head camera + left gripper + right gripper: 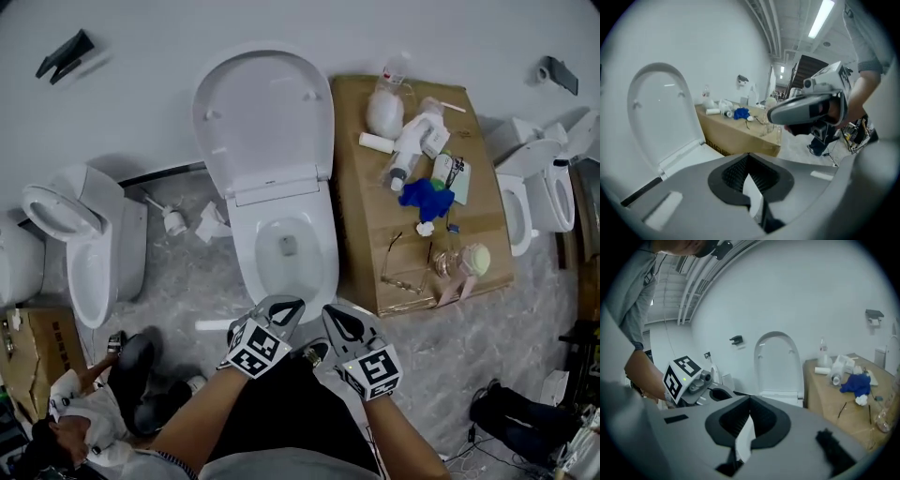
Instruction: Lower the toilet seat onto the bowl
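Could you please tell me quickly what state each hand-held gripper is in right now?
Left hand-held gripper: closed, holding nothing.
Right hand-held gripper: closed, holding nothing.

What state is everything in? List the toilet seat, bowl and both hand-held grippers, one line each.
toilet seat: raised, leaning back at the wall, off the bowl.
bowl: uncovered.
left hand-held gripper: shut, empty.
right hand-held gripper: shut, empty.
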